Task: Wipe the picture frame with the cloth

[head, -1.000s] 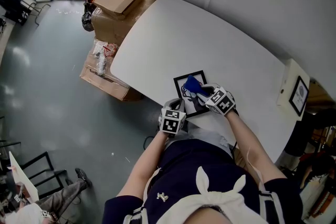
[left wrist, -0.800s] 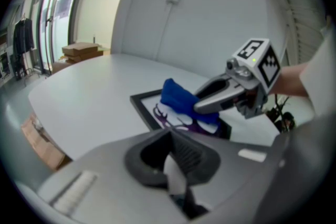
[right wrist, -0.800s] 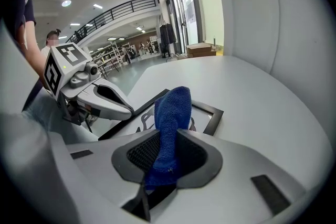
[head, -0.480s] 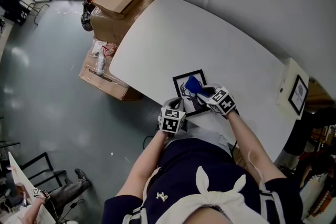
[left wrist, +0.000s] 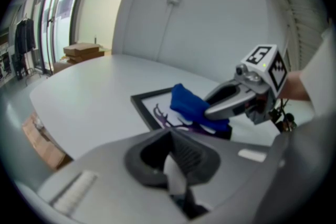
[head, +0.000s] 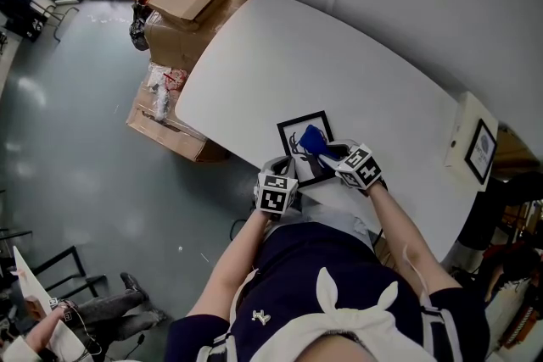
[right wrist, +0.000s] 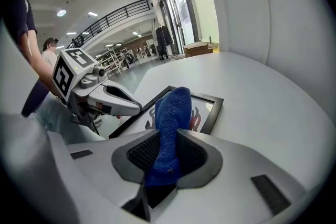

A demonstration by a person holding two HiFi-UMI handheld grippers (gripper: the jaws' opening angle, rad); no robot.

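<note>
Clearly, the right claw (right wrist: 168,157) clenches the blue cloth (right wrist: 173,107), draped over the picture frame (right wrist: 214,108) ahead.

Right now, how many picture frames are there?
2. One frame lies near the table's edge under the blue cloth in the right gripper; the other frame is on a white box at the right end. Others may be hidden.

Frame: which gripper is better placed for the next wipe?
Right. The right claw is shut on the cloth, held over the frame. The left claw carries no cloth and sits short of the frame.
</note>
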